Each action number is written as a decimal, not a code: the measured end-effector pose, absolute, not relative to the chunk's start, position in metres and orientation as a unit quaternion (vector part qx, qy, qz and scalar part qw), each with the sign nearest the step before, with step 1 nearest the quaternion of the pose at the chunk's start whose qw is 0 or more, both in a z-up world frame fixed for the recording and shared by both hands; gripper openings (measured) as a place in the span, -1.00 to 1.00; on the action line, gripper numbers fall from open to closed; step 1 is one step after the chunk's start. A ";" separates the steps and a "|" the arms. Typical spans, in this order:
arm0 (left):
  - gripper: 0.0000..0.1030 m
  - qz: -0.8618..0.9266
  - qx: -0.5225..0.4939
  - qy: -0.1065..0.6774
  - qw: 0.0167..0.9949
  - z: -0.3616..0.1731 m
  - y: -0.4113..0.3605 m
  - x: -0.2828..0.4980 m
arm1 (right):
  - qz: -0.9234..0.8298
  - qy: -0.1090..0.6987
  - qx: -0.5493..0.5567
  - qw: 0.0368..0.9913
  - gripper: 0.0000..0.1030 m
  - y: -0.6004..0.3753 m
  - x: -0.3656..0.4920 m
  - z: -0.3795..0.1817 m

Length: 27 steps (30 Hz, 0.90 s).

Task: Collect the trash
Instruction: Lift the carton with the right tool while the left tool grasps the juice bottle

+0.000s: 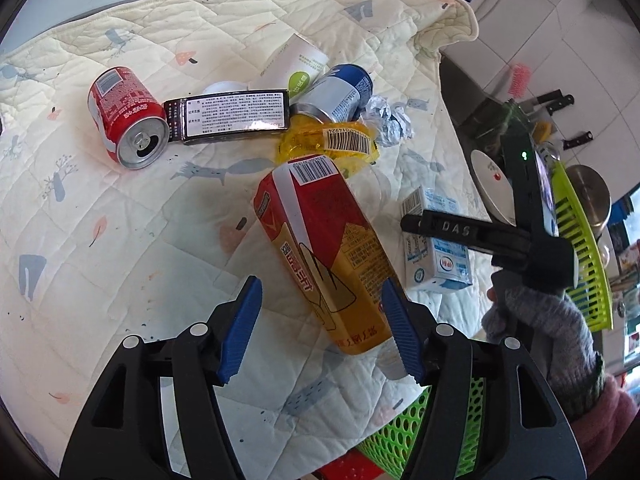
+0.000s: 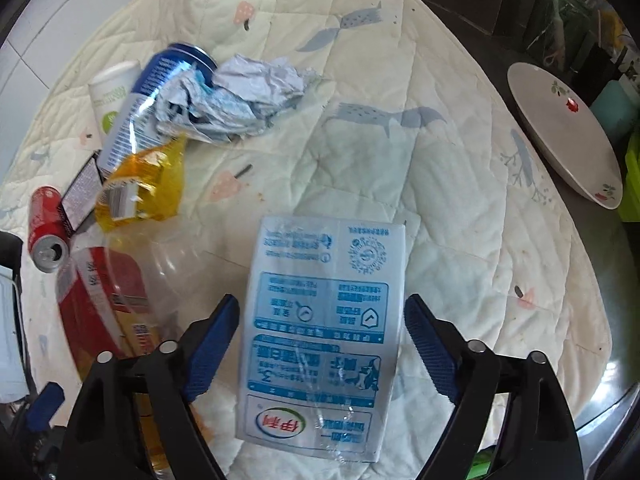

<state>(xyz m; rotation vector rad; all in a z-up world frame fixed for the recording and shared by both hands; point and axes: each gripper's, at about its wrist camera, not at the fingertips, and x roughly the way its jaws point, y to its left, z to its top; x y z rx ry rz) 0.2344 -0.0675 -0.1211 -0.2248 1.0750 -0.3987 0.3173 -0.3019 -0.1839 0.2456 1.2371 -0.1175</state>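
Cream quilted cloth (image 1: pixel 120 216) covers table, trash strewn mid-frame. My left gripper (image 1: pixel 320 324) spread, straddling red-and-yellow drink carton (image 1: pixel 320 248) lying lower centre, unpinched. My right gripper (image 2: pixel 322 350) apart around flat blue-and-white milk carton (image 2: pixel 324 332), lined up for clamping. Green perforated plastic basket (image 1: pixel 400 428) waits at bottom edge.

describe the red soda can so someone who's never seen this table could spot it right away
On the cream quilted cloth, find the trash pile in the middle. The red soda can lies on its side at the pile's left end, its opened silver top showing, next to a flat black box. It is the only all-red can; the other can is blue and white.
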 end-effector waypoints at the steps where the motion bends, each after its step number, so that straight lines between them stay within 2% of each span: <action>1: 0.22 -0.187 -0.109 0.510 0.833 -0.121 -0.069 0.237 | -0.053 0.580 0.120 0.804 0.33 -0.304 0.316 -0.186; 10: 0.40 -0.171 -0.134 0.530 0.819 -0.128 -0.096 0.253 | -0.052 0.556 0.109 0.823 0.32 -0.319 0.285 -0.164; 25: 0.46 -0.080 -0.123 0.566 0.812 -0.156 -0.120 0.278 | -0.028 0.531 0.111 0.840 0.32 -0.337 0.209 -0.135; 27: 0.51 -0.076 -0.119 0.567 0.811 -0.159 -0.122 0.280 | -0.023 0.531 0.107 0.840 0.32 -0.335 0.199 -0.134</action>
